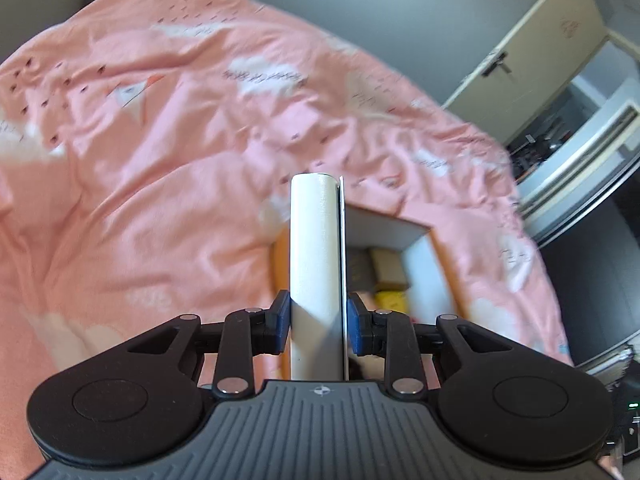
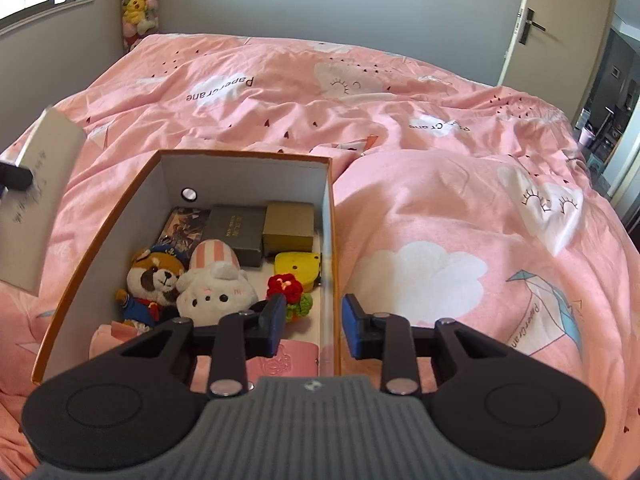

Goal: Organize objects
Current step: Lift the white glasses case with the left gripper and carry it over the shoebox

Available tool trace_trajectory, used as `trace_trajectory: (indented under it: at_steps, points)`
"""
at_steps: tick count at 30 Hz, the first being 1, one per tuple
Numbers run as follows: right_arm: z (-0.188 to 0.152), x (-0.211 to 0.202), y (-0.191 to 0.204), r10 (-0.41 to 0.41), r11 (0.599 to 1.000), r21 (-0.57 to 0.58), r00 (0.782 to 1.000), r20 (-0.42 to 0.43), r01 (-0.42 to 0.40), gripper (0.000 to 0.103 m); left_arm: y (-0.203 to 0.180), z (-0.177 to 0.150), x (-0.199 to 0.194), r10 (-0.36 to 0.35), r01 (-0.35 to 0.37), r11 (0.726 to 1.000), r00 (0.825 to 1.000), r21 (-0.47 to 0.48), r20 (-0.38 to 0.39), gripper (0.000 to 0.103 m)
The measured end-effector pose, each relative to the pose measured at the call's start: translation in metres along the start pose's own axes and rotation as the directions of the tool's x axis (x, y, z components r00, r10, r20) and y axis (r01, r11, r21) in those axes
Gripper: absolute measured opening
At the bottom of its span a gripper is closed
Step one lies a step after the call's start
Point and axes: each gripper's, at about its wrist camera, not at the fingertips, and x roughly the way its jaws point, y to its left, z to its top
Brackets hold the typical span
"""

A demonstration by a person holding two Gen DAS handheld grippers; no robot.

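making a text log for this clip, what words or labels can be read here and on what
"Papercrane": printed upside down on a white cloud of the pink cotton duvet; repeated at right and beside the paper crane drawing.
Gold print on the dark grey flat box: too small to read.
Dark writing on the white book in the left claw: blurred.

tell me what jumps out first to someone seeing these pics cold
The open box on the pink bedspread, packed with a fox plush, a white bunny plush and small boxes at the back. Next, the white book clamped upright in the left gripper, filling the middle of its view. The right gripper straddles the box's right wall, empty.
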Motion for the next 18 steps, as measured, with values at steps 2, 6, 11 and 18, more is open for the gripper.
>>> trace_trajectory:
  at_steps: [2,6,11,18]
  points:
    - [0.001,-0.003,-0.001,0.003,1.0,0.006,1.0,0.012,-0.003,0.032,-0.019,0.003,0.001,-0.061,0.061,0.998,0.998,0.011,-0.006,0.032]
    - [0.006,-0.009,-0.005,-0.003,1.0,0.021,0.999,0.04,0.002,0.032,-0.054,-0.002,0.03,-0.167,0.17,0.985,0.982,0.023,-0.091,0.032]
    - [0.01,-0.009,-0.02,-0.016,0.998,0.063,0.998,0.059,0.012,0.031,-0.08,-0.025,0.092,-0.224,0.223,0.974,0.954,-0.028,-0.197,0.032]
    - [0.002,0.013,-0.026,-0.012,0.998,0.067,1.0,0.027,0.01,0.029,-0.077,-0.058,0.158,-0.22,0.19,0.974,0.925,-0.124,-0.31,0.032]
